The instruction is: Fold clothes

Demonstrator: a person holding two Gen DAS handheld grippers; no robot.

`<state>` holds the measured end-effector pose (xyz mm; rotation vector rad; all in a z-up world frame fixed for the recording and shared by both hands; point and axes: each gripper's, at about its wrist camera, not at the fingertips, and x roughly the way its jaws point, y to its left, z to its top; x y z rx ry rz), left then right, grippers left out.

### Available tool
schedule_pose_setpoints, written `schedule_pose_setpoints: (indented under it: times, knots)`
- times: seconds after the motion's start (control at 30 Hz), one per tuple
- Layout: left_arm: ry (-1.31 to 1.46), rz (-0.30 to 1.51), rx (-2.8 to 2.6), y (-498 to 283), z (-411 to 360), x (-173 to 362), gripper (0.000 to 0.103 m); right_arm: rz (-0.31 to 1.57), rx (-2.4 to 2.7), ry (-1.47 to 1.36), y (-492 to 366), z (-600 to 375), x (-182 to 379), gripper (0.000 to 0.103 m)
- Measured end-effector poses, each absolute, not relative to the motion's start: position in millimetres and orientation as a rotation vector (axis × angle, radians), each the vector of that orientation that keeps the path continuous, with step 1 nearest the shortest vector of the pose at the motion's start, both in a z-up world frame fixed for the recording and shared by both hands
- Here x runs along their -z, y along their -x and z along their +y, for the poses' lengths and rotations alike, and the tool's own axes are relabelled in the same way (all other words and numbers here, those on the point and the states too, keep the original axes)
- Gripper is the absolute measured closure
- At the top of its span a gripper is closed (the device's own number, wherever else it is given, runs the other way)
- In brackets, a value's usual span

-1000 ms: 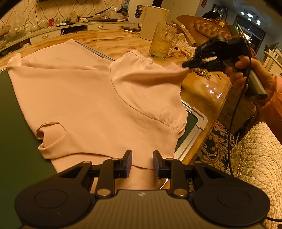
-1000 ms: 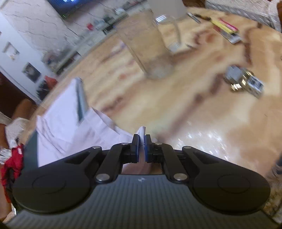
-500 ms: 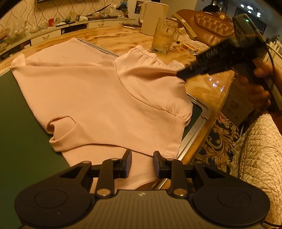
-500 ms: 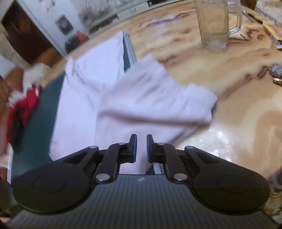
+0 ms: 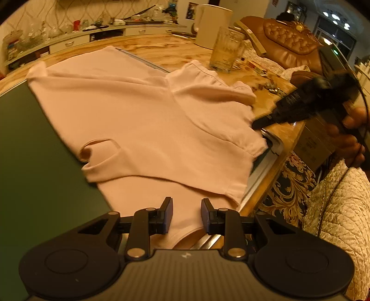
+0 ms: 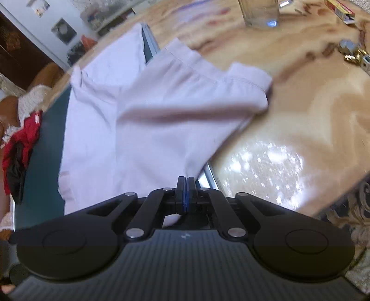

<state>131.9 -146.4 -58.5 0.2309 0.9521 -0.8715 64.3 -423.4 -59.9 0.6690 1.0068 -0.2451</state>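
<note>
Left tongs (image 5: 186,214) apart, nothing between the pads, hovering over the near hem of the shirt (image 5: 148,120) at the surface edge. Right tongs (image 6: 185,194) pressed together, tips at the shirt's near edge where the cloth comes down to the mat rim – a bit of fabric shows under the pads, but cannot tell for sure that they pinch it (blurred). In the left view the right tongs (image 5: 256,123) come in from the right, tips touching the sleeve side of the shirt, held by a hand (image 5: 351,136).

Shirt lies spread mostly flat on a dark green mat (image 5: 25,162), pale pink in the left view, whitish-lilac in the right view (image 6: 143,120). One sleeve (image 5: 208,92) is folded loosely and spills past the mat's metal rim (image 5: 266,171) onto the marbled wooden surface (image 5: 161,51). Neck opening (image 5: 97,150) faces the mat's left part.

Farther out – a glass mug (image 5: 225,49) stands upright on the surface just beyond the sleeve, a white kettle (image 5: 211,25) behind it. Small metal bits (image 6: 353,55) and a flat box (image 6: 340,10) lie on the surface, well apart from the shirt. Red cloth (image 6: 25,139) sits off the mat's far left side. Brown tufted chair (image 5: 293,39) behind the surface, quilted cushion (image 5: 342,208) at lower right.
</note>
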Motion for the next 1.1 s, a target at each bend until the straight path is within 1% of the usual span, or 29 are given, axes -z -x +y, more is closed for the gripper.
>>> schedule_pose_setpoints:
  times: [0.07,0.1,0.13,0.3,0.37,0.47,0.5,0.53,0.57,0.6,0.63,0.7,0.77,0.8,0.83,0.9,1.0,1.1]
  knots:
    - [-0.218,0.957,0.856,-134.3,-140.4,57.8,0.072,0.989,0.216,-0.633,-57.0,-414.2,53.6,0.096]
    - [-0.212,0.961,0.849,-135.7,-138.0,57.3,0.072,0.978,0.177,-0.643,-54.4,-409.6,50.7,0.091]
    - [-0.209,0.964,0.842,-136.7,-135.9,56.9,0.072,0.966,0.138,-0.652,-51.8,-405.1,47.8,0.09]
    - [-0.21,0.966,0.809,-139.7,-130.4,56.1,0.072,0.94,-0.1,-0.577,-56.1,-363.5,33.0,0.089]
    - [-0.204,0.967,0.797,-140.7,-128.7,56.0,0.072,0.959,-0.166,-0.542,-62.5,-346.5,35.3,0.089]
    - [-0.198,0.97,0.78,-142.2,-126.1,55.7,0.072,1.041,-0.21,-0.503,-71.3,-322.6,53.1,0.089]
    - [-0.197,0.973,0.776,-142.6,-124.8,55.5,0.071,1.067,-0.215,-0.491,-73.6,-315.9,59.9,0.089]
    - [-0.195,0.974,0.77,-143.3,-123.6,55.1,0.068,1.089,-0.228,-0.491,-75.7,-310.1,65.6,0.09]
    - [-0.191,0.973,0.761,-144.2,-122.6,54.3,0.067,1.086,-0.239,-0.49,-76.4,-307.0,64.7,0.09]
    - [-0.188,0.97,0.753,-145.5,-121.9,53.3,0.063,1.082,-0.25,-0.489,-77.2,-303.9,63.8,0.09]
    - [-0.183,0.962,0.745,-147.6,-121.7,52.2,0.062,1.089,-0.256,-0.477,-79.5,-301.6,62.0,0.09]
    - [-0.171,0.953,0.744,-153.6,-125.0,52.2,0.062,1.11,-0.287,-0.443,-85.1,-299.7,55.1,0.089]
    - [-0.157,0.947,0.75,-160.5,-130.2,53.3,0.061,1.082,-0.326,-0.414,-92.3,-305.2,36.5,0.089]
    - [-0.151,0.944,0.754,-163.9,-132.8,53.9,0.058,1.051,-0.328,-0.404,-98.1,-312.1,24.9,0.085]
    - [-0.144,0.941,0.757,-167.3,-135.3,54.4,0.057,1.015,-0.32,-0.389,-110.4,-319.2,12.2,0.082]
    - [-0.131,0.935,0.763,-174.2,-140.5,55.5,0.057,0.937,-0.286,-0.335,-140.2,-329.4,-9.2,0.07]
    - [-0.11,0.926,0.772,-184.4,-148.2,57.1,0.057,0.856,-0.244,-0.237,-215.1,-335.7,-26.7,0.068]
    - [-0.09,0.917,0.782,-194.7,-156.0,58.8,0.057,0.878,-0.234,-0.226,-312.5,-333.0,-21.3,0.068]
